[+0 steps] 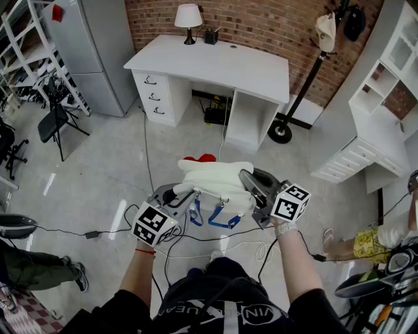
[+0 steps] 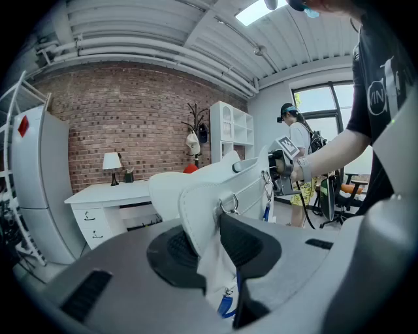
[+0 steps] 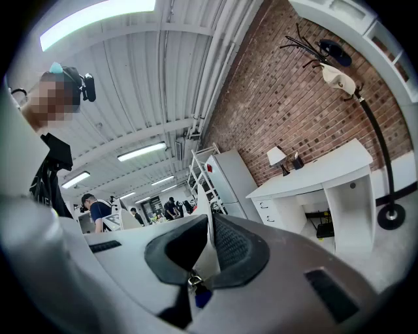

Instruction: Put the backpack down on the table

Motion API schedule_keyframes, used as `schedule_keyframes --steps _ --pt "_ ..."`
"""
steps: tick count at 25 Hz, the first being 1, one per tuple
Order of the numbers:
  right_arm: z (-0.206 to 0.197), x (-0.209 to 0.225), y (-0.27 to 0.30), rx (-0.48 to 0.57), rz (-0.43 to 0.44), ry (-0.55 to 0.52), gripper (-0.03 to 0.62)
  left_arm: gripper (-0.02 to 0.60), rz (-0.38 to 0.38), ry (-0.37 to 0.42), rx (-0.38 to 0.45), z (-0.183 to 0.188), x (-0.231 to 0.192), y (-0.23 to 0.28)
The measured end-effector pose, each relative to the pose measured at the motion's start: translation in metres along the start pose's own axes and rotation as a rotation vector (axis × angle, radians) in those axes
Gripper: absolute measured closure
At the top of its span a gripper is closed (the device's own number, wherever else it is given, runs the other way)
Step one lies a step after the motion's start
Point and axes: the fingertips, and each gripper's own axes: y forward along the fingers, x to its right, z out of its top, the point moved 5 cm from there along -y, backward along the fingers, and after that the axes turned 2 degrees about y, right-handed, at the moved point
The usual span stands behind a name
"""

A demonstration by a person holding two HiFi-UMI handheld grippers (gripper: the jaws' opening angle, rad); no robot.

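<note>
A white backpack (image 1: 215, 182) with blue strap loops (image 1: 223, 219) hangs in the air between my two grippers, above the floor and short of the white desk (image 1: 215, 65). My left gripper (image 1: 177, 197) is shut on the white strap at the pack's left side (image 2: 202, 215). My right gripper (image 1: 251, 190) is shut on the pack's right edge, a thin white strip (image 3: 208, 244) pinched between its black pads. In the left gripper view the pack's body (image 2: 215, 182) stretches across to the right gripper (image 2: 287, 171).
The desk carries a lamp (image 1: 189, 18) and a small dark box (image 1: 211, 36) at its back edge. A coat stand (image 1: 313, 78) rises to its right, white shelving (image 1: 385, 117) further right. Cables (image 1: 98, 231) cross the floor. A folding chair (image 1: 57, 121) stands left.
</note>
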Motion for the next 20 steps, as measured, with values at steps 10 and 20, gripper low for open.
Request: schedule_keyframes --steps 10,20 --pt "-0.007 0.025 0.0 -0.018 0.04 -0.009 0.571 0.495 0.048 -0.023 -0.008 -0.012 0.004 0.019" --pt "0.028 0.065 0.011 0.003 0.055 0.027 0.568 0.496 0.064 -0.013 -0.03 0.021 -0.019 0.056"
